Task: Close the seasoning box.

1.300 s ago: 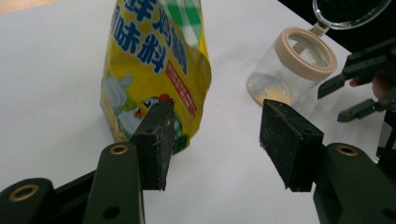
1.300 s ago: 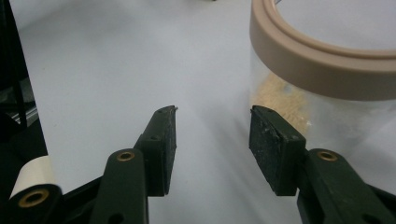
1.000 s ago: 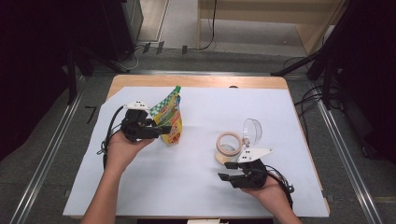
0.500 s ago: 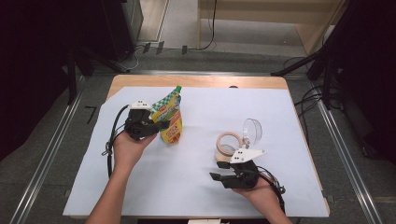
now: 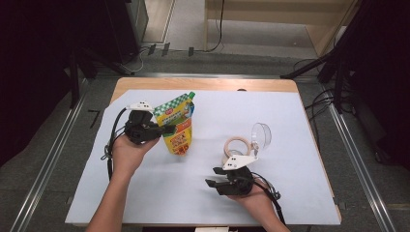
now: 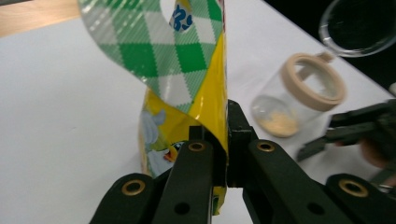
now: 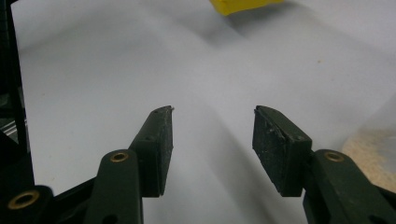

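A green-checked and yellow refill pouch point(image 5: 179, 128) stands upright on the white sheet at the table's left. My left gripper point(image 5: 167, 129) is shut on the pouch's side edge point(image 6: 212, 107), the foil pinched between the black jaws. A clear jar with a beige rim point(image 5: 237, 146) lies at the right with some tan powder inside point(image 6: 280, 122), and its clear hinged lid point(image 5: 261, 135) is flipped open. My right gripper point(image 5: 211, 185) hovers near the front edge, left of and below the jar. Its jaws stand open point(image 7: 212, 135) over bare sheet with nothing between them.
A white sheet point(image 5: 290, 111) covers most of the wooden table point(image 5: 208, 84). Metal rails and cables run along the floor on both sides. In the left gripper view the right gripper point(image 6: 327, 140) shows beside the jar.
My left gripper's jaws closed onto the pouch's edge. The right hand slid left along the front of the table, away from the jar.
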Demonstrator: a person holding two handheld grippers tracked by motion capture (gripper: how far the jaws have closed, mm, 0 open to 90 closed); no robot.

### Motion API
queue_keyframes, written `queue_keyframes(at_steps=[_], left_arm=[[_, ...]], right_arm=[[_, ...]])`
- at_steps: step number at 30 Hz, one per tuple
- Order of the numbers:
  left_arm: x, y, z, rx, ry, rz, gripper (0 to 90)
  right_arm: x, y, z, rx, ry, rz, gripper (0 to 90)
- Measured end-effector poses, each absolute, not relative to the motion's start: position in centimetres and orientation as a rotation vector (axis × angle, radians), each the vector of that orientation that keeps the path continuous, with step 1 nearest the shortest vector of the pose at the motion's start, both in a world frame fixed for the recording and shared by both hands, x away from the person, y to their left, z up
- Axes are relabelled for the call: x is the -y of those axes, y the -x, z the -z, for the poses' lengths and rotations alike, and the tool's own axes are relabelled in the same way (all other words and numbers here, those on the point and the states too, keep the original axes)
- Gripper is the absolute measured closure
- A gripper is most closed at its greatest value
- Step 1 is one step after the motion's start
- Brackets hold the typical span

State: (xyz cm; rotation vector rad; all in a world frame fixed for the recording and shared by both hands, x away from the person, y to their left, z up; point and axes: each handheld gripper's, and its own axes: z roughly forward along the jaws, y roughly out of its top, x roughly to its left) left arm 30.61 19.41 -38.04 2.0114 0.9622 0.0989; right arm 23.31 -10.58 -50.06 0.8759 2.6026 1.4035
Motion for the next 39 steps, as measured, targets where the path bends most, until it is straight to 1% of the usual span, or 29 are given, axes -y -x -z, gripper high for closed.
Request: queue_keyframes(at_steps=[11, 17, 20, 24, 26, 34, 36, 39], left_arm=[[-17.8, -29.0, 36.2, -0.853, -2.105, -0.071, 90.0], [-17.4, -28.2, 35.5, -0.815, -2.11, -0.041, 90.0], [-17.2, -27.7, 35.1, -0.791, -2.122, -0.03, 90.0], [-16.8, -27.0, 34.7, -0.776, -2.123, -0.011, 90.0], [-16.5, -26.6, 34.5, -0.761, -2.126, 0.001, 90.0], [-15.4, -24.8, 33.2, -0.698, -2.152, 0.045, 90.0], [-15.2, -24.5, 32.9, -0.677, -2.15, 0.059, 90.0], [-15.0, -24.3, 32.9, -0.665, -2.13, 0.102, 90.0]], right_arm=[[8.7, -24.4, 50.7, -2.58, -0.932, -1.395, 47.9], [7.7, -25.1, 50.8, -2.564, -0.958, -1.4, 48.7], [7.5, -25.3, 51.0, -2.558, -0.975, -1.38, 53.0], [7.7, -25.5, 51.0, -2.52, -0.983, -1.394, 66.0], [7.7, -25.4, 50.9, -2.503, -0.96, -1.405, 69.0], [7.4, -25.6, 51.4, -2.481, -0.961, -1.399, 71.2], [7.4, -25.6, 51.4, -2.465, -0.959, -1.418, 68.4], [7.2, -25.5, 51.2, -2.43, -0.924, -1.455, 67.5]])
